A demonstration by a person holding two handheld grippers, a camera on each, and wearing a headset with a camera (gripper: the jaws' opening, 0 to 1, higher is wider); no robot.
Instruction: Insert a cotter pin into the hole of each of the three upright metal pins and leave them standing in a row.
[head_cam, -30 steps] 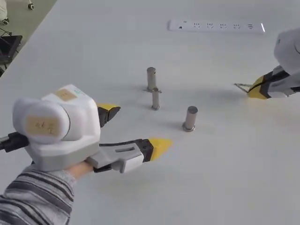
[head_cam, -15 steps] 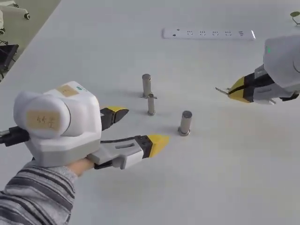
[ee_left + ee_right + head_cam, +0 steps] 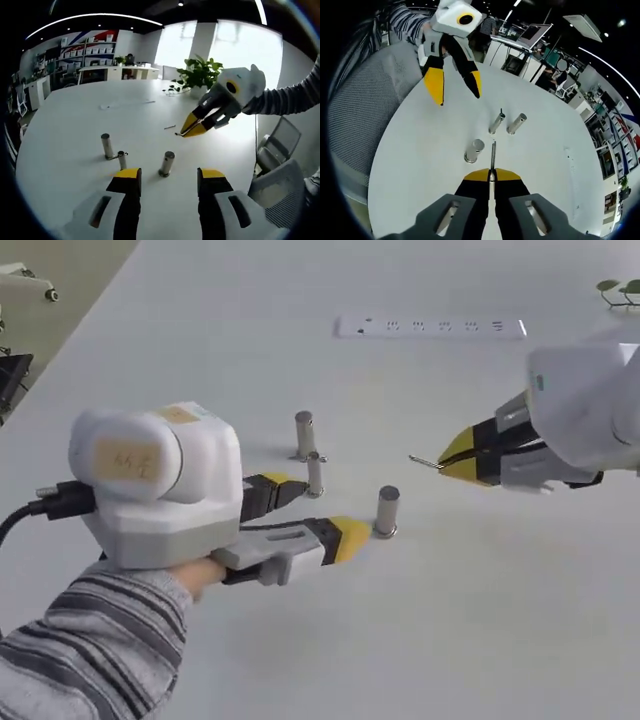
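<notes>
**Right gripper.** The jaws of the right gripper (image 3: 491, 176) are clenched on a cotter pin (image 3: 492, 152). The pin projects straight forward from the yellow jaw tips. In the head view the right gripper (image 3: 456, 456) is held above the worktop (image 3: 500, 620). There the cotter pin (image 3: 424, 461) points toward the metal pins and touches none of them.

**Left gripper.** The jaws of the left gripper (image 3: 170, 175) are released, spread wide and grasp nothing. In the head view the left gripper (image 3: 318, 510) sits low over the worktop, with one jaw tip just beside the near metal pin (image 3: 387, 511). In the left gripper view the near metal pin (image 3: 166, 163) stands ahead of the gap between the jaws.

**Metal pins.** All three stand upright on the worktop. The far metal pin (image 3: 304, 433) and the middle metal pin (image 3: 315, 474) stand close together. The near metal pin stands apart, toward the right gripper. A second cotter pin (image 3: 124, 153) sits crosswise through the top of the middle metal pin.

**Surroundings.** A thin loose metal piece (image 3: 170, 127) lies flat on the worktop beyond the near metal pin; its type cannot be determined. A white power strip (image 3: 430, 328) lies at the far side. A potted plant (image 3: 197, 75) stands at the worktop edge.
</notes>
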